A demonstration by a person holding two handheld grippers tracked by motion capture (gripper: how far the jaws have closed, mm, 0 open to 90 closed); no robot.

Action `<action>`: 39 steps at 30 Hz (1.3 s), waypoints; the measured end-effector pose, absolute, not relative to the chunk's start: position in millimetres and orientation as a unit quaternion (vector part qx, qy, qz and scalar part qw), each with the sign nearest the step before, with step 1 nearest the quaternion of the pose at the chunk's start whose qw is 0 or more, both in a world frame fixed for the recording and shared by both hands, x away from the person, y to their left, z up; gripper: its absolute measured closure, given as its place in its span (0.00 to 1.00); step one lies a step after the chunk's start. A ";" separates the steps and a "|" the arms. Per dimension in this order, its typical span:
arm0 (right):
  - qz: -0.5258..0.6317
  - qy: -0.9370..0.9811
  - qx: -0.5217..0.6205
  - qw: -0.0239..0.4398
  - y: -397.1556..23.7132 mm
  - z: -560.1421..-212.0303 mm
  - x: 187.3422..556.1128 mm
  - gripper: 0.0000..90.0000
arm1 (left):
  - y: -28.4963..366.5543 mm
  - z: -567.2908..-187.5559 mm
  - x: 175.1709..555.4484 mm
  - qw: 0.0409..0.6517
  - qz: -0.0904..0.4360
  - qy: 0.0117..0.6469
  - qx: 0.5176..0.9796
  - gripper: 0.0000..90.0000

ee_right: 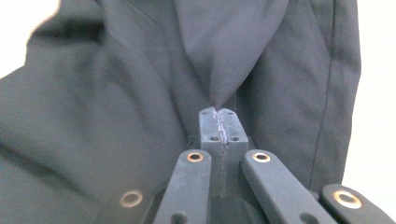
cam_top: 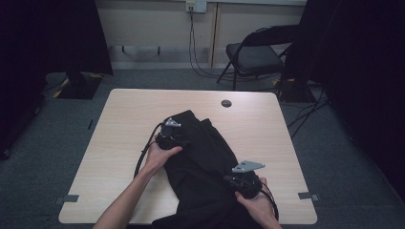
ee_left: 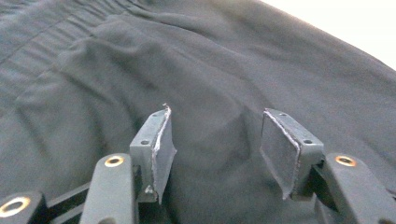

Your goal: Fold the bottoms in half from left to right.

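A black garment [cam_top: 205, 157] lies crumpled across the middle of the wooden table [cam_top: 129, 124] and runs over its near edge. My left gripper [cam_top: 183, 138] rests at the cloth's far left part, held by a hand. In the left gripper view this gripper [ee_left: 217, 126] is open, its pads apart just above the dark cloth [ee_left: 140, 70], with nothing pinched. My right gripper [cam_top: 230, 180] sits at the garment's near right side. In the right gripper view the right gripper [ee_right: 218, 114] is shut on a raised fold of the garment [ee_right: 224, 60], which rises in a peak from the tips.
A round cable hole [cam_top: 226, 103] sits at the table's far edge. A black folding chair [cam_top: 253, 57] stands behind the table at the right, with cables on the floor near it. Bare tabletop lies to the left and right of the garment.
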State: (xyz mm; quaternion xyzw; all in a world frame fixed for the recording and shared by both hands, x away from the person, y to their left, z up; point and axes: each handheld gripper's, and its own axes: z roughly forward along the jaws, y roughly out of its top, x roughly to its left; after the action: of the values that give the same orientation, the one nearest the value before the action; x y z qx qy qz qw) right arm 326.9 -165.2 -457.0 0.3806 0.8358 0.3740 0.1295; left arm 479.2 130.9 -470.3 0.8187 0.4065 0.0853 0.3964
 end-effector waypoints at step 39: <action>0.318 0.838 0.418 0.146 -146.3 -484.6 374.1 0.64 | 132.4 -489.3 432.3 0.365 0.109 0.348 0.857 0.53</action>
State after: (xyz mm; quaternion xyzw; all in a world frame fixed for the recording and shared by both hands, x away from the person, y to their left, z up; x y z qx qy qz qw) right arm 374.1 -146.3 -484.6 0.4180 0.8382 0.3183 0.1464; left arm 432.3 132.4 -489.3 0.8568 0.3475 0.1088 0.3651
